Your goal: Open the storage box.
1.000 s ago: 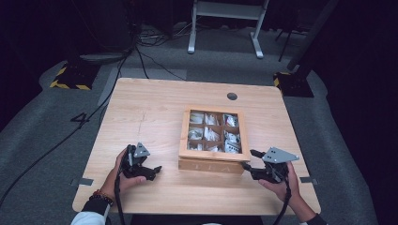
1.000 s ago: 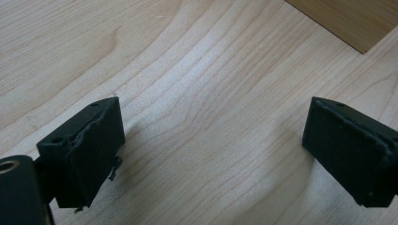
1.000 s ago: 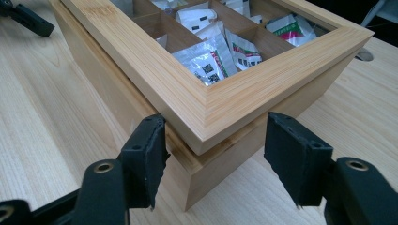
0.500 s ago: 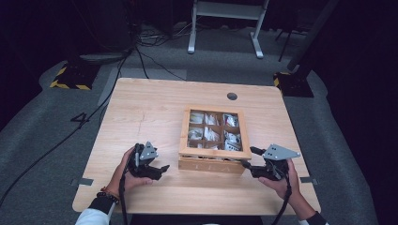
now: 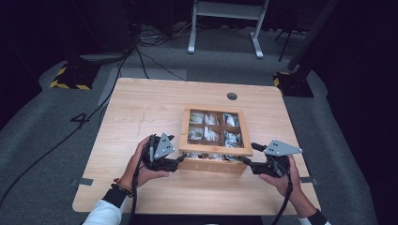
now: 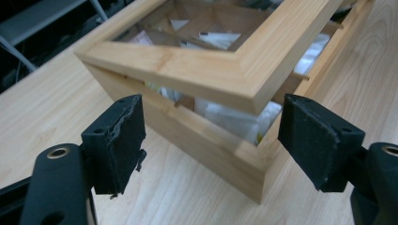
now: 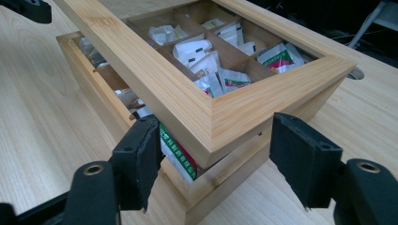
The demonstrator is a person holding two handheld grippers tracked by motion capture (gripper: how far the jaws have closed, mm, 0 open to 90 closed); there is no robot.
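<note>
A wooden box (image 5: 213, 165) with a framed see-through lid (image 5: 187, 133) stands mid-table, its compartments holding white packets (image 7: 199, 51). The lid's front edge is raised off the base (image 6: 206, 150). My left gripper (image 5: 179, 157) is at the front left corner. Its jaws have just been closing, and the lid's corner (image 6: 244, 89) lies between its pads (image 6: 119, 136) untouched. My right gripper (image 5: 248, 153) is at the front right corner. Its jaws have just been opening and straddle the lid's other corner (image 7: 211, 126), the right pad (image 7: 300, 159) apart from it.
The light wooden table (image 5: 141, 108) has a round hole (image 5: 232, 96) at the back right. Its front edge runs just behind both hands. Cables (image 5: 141, 51) and a white stand (image 5: 225, 28) are on the grey floor beyond the table.
My left gripper has moved right and up, from open table to the box's front left corner. The right gripper has stayed at the front right corner.
</note>
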